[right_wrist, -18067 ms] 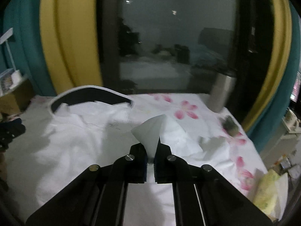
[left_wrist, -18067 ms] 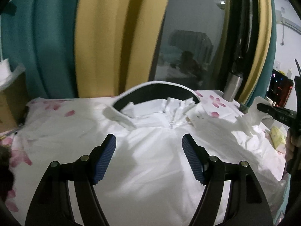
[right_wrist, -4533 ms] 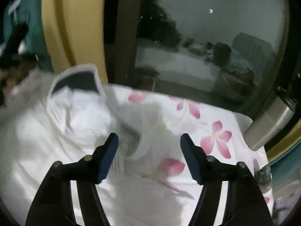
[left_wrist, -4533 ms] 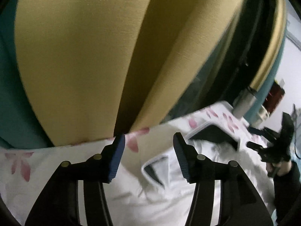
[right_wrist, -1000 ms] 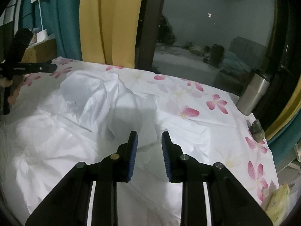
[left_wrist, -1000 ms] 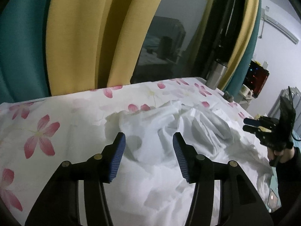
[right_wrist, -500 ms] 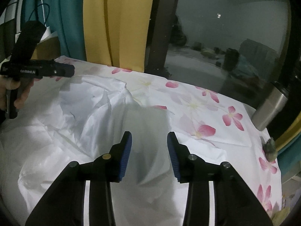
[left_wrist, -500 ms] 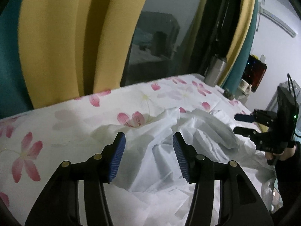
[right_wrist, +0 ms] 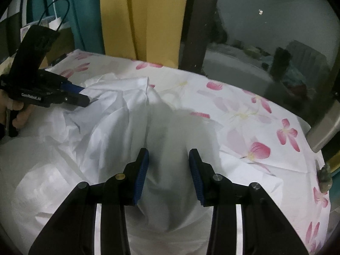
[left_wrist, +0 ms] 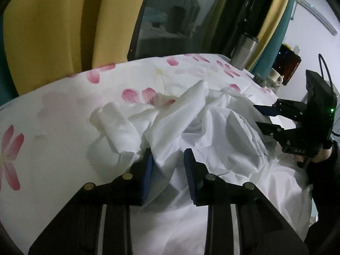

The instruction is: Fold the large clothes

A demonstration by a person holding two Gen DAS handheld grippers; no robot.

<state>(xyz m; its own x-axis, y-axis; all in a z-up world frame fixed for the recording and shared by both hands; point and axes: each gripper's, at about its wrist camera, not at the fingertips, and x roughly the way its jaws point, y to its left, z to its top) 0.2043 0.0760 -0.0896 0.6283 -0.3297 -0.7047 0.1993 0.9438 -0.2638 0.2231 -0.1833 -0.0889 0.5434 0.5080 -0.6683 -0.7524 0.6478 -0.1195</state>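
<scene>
On the bed's flowered sheet [left_wrist: 63,114]: white garment [left_wrist: 212,127] lying crumpled, bunched into ridges, not yet squared up. Left hand-held gripper [left_wrist: 167,170] set low at the garment's near-left edge, a raised fold of cloth standing between its blue pads; jaws just been closing, cloth lying against the left pad, gap still visible at the right pad, so not yet pinched. Right hand-held gripper [right_wrist: 169,170] hovering over a smooth hump of the same garment, jaws part-open, nothing gripped. Key relation: bunched ridge running away from the left gripper toward the far side of the bed, directly ahead along its fingers. Left hand nearer the loose edge; right one over the body. Likely step: securing an edge to spread the cloth.
</scene>
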